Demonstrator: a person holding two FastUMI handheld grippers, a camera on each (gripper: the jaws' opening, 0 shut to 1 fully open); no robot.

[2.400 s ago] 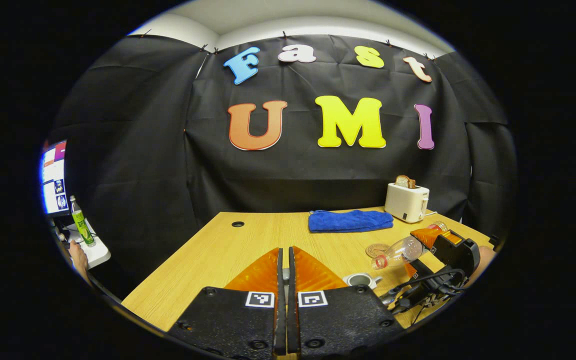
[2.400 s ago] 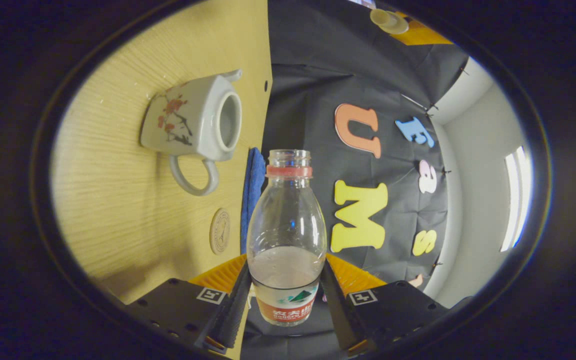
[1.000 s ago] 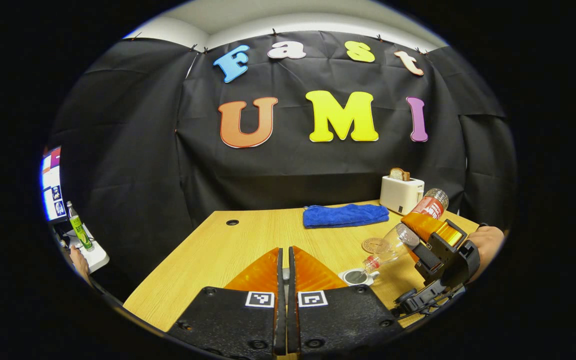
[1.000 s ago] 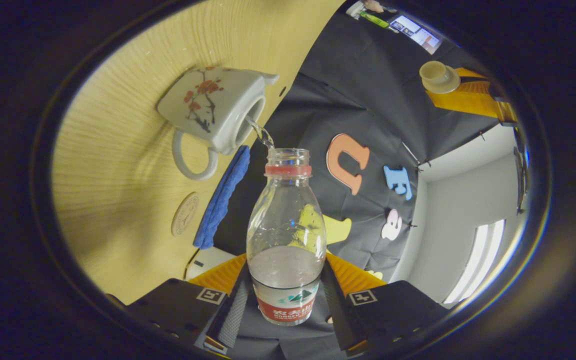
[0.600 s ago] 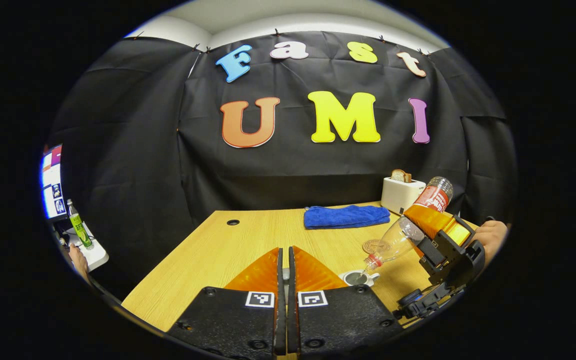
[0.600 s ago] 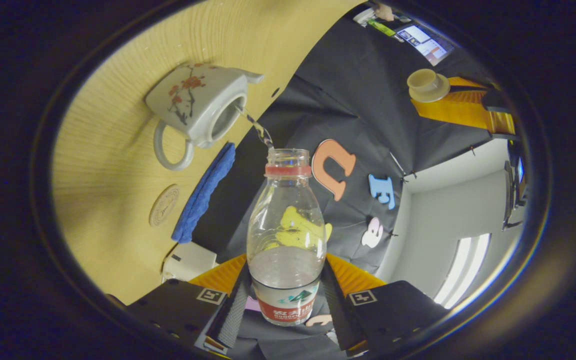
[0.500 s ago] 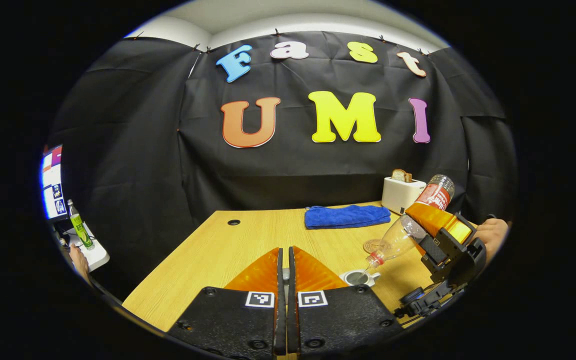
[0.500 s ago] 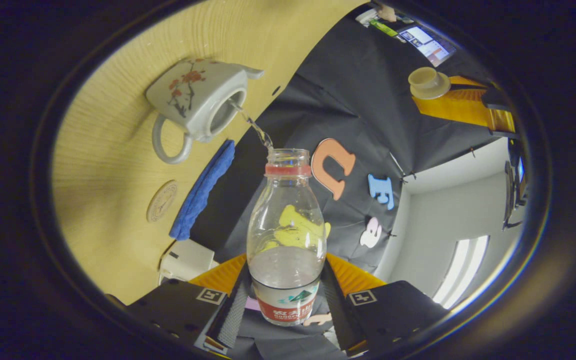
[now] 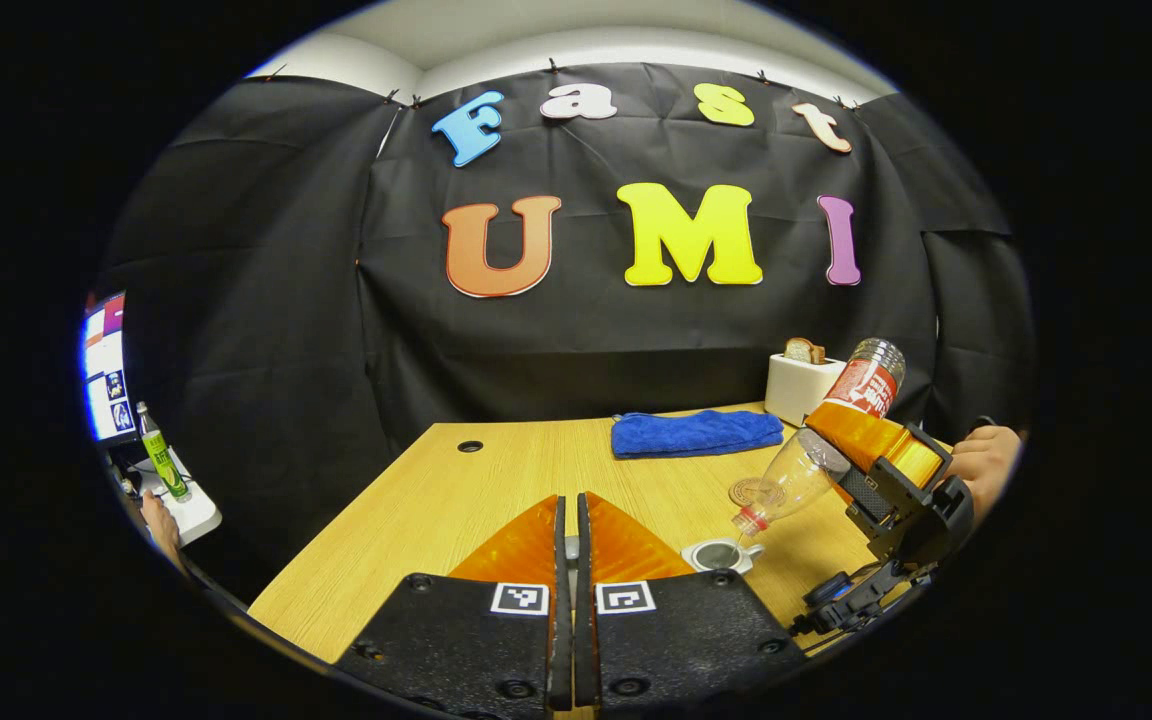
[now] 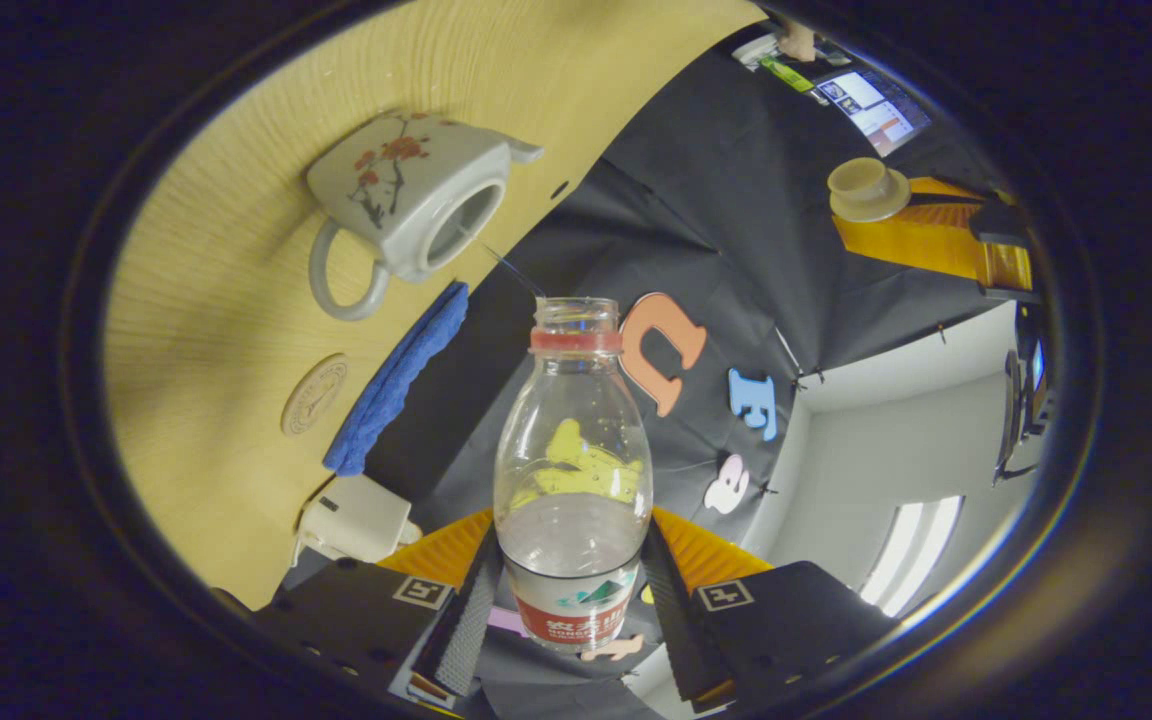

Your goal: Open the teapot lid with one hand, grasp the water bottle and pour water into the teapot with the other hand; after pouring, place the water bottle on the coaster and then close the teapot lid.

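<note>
In the left gripper view we are seeing, from the left, a screen (image 9: 104, 365) and a green bottle (image 9: 161, 455) on a side desk, then the wooden table (image 9: 436, 505) with a blue towel (image 9: 696, 433), a white toaster (image 9: 798, 388) and the round coaster (image 9: 756, 491) lying flat. In the right gripper view we are seeing what that view is not giving: the teapot (image 10: 406, 200) whole, its flower-painted side, loop handle and open mouth, and the teapot lid (image 10: 864, 188) carried up in the air by the left gripper (image 10: 921, 225). In its own view the left gripper (image 9: 566, 545) is showing its fingers drawn almost together, with the lid's knob a small pale piece pinched in the slit between them. The right gripper (image 10: 569, 570) is clamping the water bottle (image 10: 574, 470) at its labelled lower body, both fingers pressing on it. From the left gripper view, the water bottle (image 9: 816, 450) is tilting steeply, base up to the right, mouth down to the left just above the teapot (image 9: 721, 554). A thin stream of water (image 10: 501, 262) is running from the bottle's mouth into the teapot's opening.
</note>
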